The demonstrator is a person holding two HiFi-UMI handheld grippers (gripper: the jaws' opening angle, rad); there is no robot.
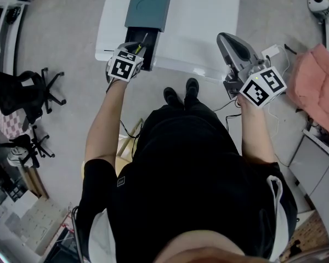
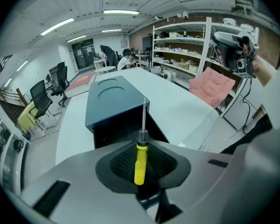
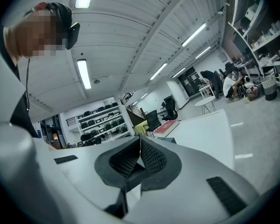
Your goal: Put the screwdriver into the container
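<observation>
Screwdriver [image 2: 139,164] clamped by handle in left gripper [image 2: 141,143], tip near container [image 2: 115,101]; right gripper [image 3: 140,149] closed, empty.

We've got a white table [image 1: 208,32] top center, black office chairs [image 1: 30,95] at left edge, pink fabric [image 1: 318,84] at right edge. Left gripper view: open shelving [image 2: 186,45] upper right, ceiling lights [image 2: 121,12] up top.

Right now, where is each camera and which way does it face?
Head view: on the person's head, looking down at the white table and dark teal box container; forearms and shoes show.
Left gripper view: on the left gripper, facing the container's open front; jaws grip the yellow-handled screwdriver.
Right gripper view: on the right gripper, tilted up at ceiling lights; jaws shut, empty; shoulder shows.
Shared: head and left gripper views show container and screwdriver.
</observation>
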